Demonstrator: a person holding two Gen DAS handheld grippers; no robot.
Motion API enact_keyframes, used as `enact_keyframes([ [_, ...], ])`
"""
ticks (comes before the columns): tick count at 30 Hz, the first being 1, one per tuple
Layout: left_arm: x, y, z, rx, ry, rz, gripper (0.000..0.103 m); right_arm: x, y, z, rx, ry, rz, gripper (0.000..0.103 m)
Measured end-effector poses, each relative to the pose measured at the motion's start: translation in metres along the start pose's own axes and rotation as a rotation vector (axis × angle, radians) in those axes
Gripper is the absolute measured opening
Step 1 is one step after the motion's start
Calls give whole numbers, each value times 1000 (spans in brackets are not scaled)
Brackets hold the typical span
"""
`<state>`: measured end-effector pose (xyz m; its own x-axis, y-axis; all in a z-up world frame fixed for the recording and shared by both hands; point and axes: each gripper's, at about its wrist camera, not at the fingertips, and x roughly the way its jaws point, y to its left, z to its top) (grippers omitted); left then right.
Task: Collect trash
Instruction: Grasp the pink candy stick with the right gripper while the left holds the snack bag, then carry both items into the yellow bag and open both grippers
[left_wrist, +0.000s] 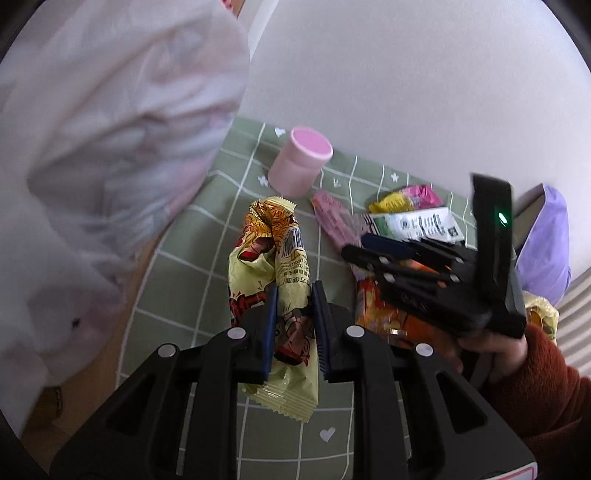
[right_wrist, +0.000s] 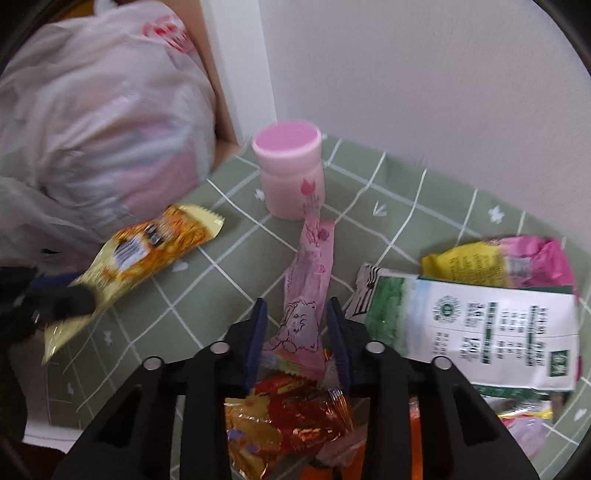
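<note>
My left gripper (left_wrist: 294, 295) is shut on a crumpled yellow noodle-snack wrapper (left_wrist: 288, 258), which hangs between its blue pads over the green checked tablecloth (left_wrist: 192, 295). The right wrist view shows that wrapper (right_wrist: 155, 247) at the left, beside a blurred left gripper (right_wrist: 66, 306). My right gripper (right_wrist: 296, 301) points down at a long pink wrapper (right_wrist: 314, 258) lying on the cloth. Its pads stand on either side of the strip, with a gap on the left side. A white plastic bag (left_wrist: 110, 147) bulges at the left (right_wrist: 92, 110).
A pink lidded jar (right_wrist: 291, 173) stands at the back by the white wall. A flattened green-and-white carton (right_wrist: 480, 332), a yellow-pink wrapper (right_wrist: 498, 258) and red-gold foil wrappers (right_wrist: 288, 413) lie to the right. A hand in a rust-red sleeve (left_wrist: 535, 387) holds the right gripper (left_wrist: 364, 247).
</note>
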<state>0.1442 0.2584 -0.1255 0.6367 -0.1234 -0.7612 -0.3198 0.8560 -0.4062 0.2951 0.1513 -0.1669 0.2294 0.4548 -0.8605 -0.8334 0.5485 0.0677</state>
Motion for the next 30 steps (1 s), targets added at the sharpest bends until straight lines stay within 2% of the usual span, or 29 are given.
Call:
enact_keyframes([
  [3, 6, 2, -3, -2, 20, -2, 17, 2, -5, -4, 34, 11, 21, 20],
  [7, 15, -4, -4, -12, 31, -27, 18, -28, -18, -13, 95, -55, 36, 19],
  [9, 17, -7, -5, 0, 38, -38, 22, -49, -25, -16, 129, -101, 38, 18],
  [11, 19, -12, -4, 15, 40, -67, 32, -73, -31, -20, 151, -151, 25, 18],
  [13, 17, -18, -3, 33, 29, -89, 37, -94, -36, -25, 161, -192, 1, 18],
  [16, 14, -25, -1, 71, 0, -86, 44, -117, -46, -34, 178, -231, -46, 18],
  [19, 18, -22, 3, 68, -9, -49, 44, -129, -55, -42, 215, -252, -58, 18],
  [22, 32, -16, 4, 54, 22, -26, 44, -140, -64, -56, 241, -263, -64, 18],
  [25, 50, -16, 1, 65, 64, 28, 44, -140, -62, -66, 263, -263, -71, 18],
  [28, 62, -17, 1, 41, 103, 13, 43, -143, -64, -78, 277, -261, -82, 18],
  [30, 68, -22, 4, 44, 118, -10, 27, -146, -65, -86, 286, -261, -92, 18],
])
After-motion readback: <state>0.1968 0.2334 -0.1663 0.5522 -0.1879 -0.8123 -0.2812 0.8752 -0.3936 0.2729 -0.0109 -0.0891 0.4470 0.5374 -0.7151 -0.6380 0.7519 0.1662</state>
